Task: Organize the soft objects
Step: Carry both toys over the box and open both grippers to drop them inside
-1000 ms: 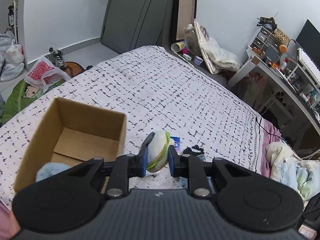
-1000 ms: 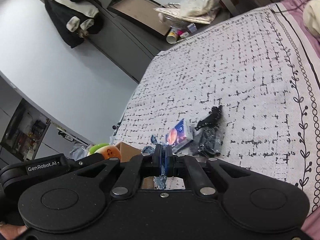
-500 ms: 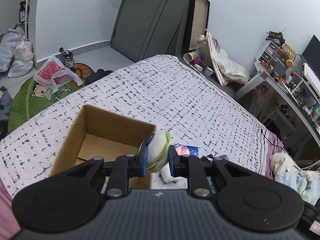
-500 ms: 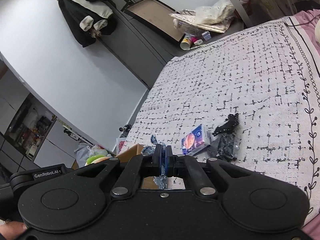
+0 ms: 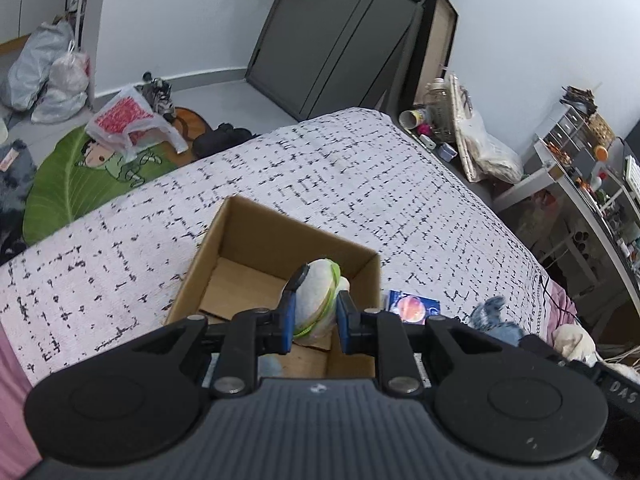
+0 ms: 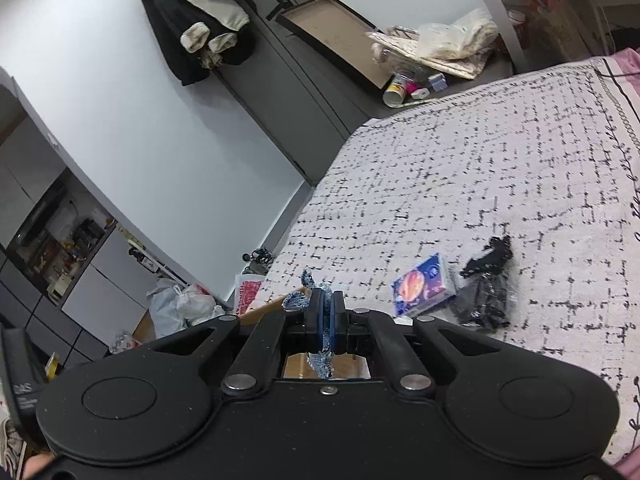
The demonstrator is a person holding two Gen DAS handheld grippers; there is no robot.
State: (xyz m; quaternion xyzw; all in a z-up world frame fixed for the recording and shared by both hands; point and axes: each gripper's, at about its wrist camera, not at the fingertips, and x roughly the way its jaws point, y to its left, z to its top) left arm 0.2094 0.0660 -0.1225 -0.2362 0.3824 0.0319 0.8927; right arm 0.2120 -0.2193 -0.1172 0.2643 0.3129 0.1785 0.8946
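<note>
My left gripper [image 5: 314, 312] is shut on a white soft toy with a green band [image 5: 320, 294] and holds it over the open cardboard box [image 5: 280, 236] on the bed. A light blue soft thing [image 5: 269, 365] lies in the box under the fingers. My right gripper [image 6: 327, 320] is shut on a scrap of blue denim cloth [image 6: 298, 300], which hangs down between the pads above the box edge [image 6: 276, 304]. The denim also shows at the right of the left wrist view [image 5: 494, 316].
A small blue box with a planet picture [image 6: 424, 290] and a black bagged item [image 6: 486, 294] lie on the patterned bedspread [image 6: 480, 168] right of the cardboard box. A desk [image 5: 580, 200] stands beside the bed. Bags and a green mat [image 5: 80, 176] lie on the floor.
My left gripper has carried the white toy leftwards from beside the box to over its inside. My right gripper has risen and tilted, still holding the denim.
</note>
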